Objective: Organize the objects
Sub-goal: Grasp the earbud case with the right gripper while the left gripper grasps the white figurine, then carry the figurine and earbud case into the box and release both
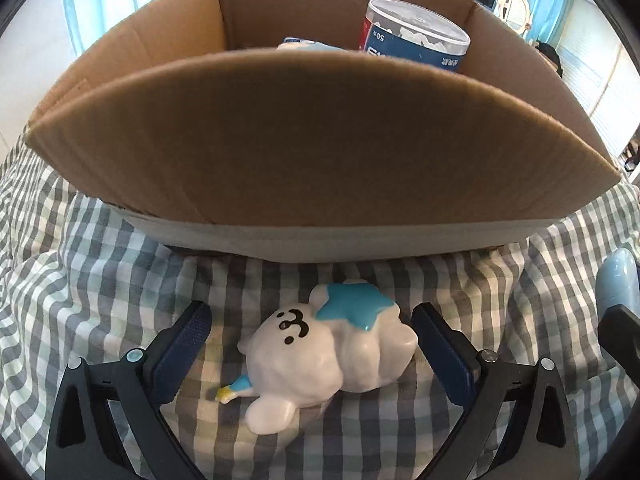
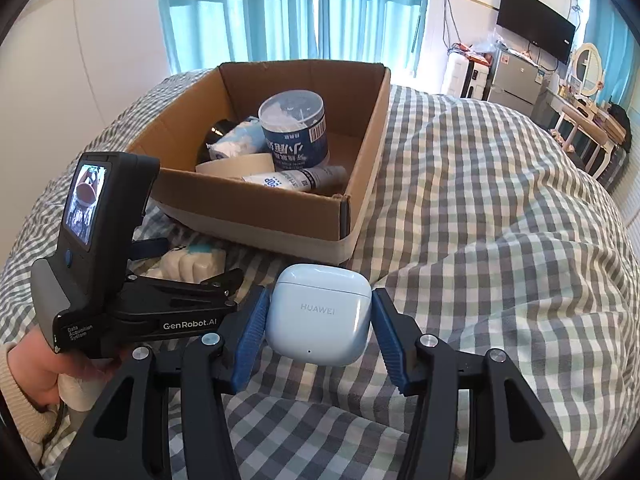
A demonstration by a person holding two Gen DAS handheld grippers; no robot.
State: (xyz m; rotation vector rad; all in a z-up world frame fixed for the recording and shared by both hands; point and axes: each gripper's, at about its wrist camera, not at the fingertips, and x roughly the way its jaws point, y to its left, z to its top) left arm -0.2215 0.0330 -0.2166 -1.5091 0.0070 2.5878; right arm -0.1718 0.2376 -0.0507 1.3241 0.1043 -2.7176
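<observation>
Cardboard box (image 1: 320, 140) walls off checked bedding (image 1: 100, 280) behind figurine (image 1: 328, 344).

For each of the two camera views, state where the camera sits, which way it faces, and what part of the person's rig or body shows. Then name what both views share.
Left wrist: sits on the left gripper, looking forward and down over the white figurine on the checked bedding toward the cardboard box; only its own fingers show.
Right wrist: sits on the right gripper, looking over the earbud case toward the box; a hand holding the left gripper shows.
Shared: box, figurine, earbud case, bedding.
</observation>
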